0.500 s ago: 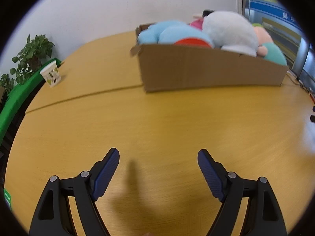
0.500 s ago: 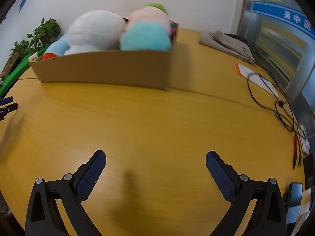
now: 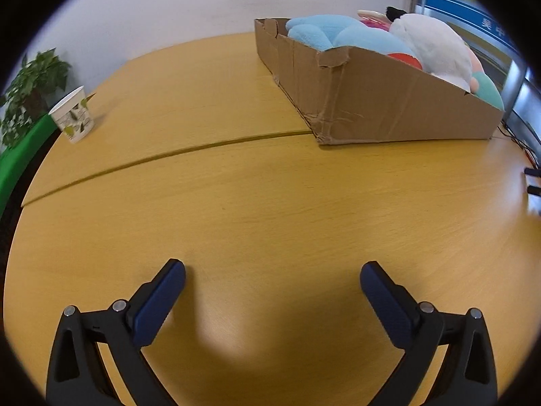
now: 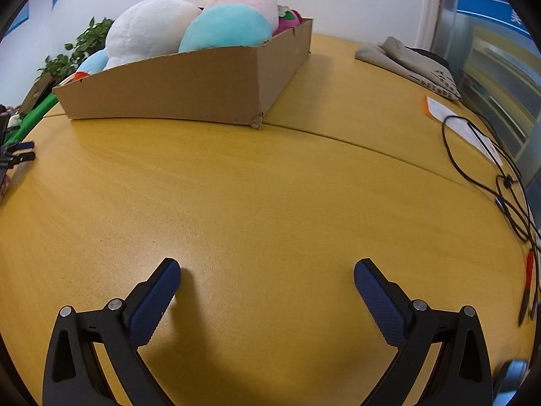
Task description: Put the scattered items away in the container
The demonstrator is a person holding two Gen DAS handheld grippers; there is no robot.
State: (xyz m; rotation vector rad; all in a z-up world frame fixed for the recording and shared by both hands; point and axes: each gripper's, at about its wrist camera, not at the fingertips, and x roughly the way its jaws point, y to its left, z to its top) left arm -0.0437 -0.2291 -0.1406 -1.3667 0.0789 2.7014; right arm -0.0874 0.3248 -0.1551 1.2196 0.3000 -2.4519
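A brown cardboard box stands on the yellow wooden table, at the far right in the left wrist view. It also shows in the right wrist view, far left. It is heaped with plush toys: a light blue one, a white one and a teal and pink one. My left gripper is open and empty, low over bare table. My right gripper is open and empty, also low over bare table.
A paper cup stands at the table's left edge by a potted plant. On the right are black cables, a sheet of paper and a grey cloth. The left gripper's tips show at the right wrist view's left edge.
Both grippers have swung outward: the box has shifted right in the left view and left in the right view. Both stay open and empty.
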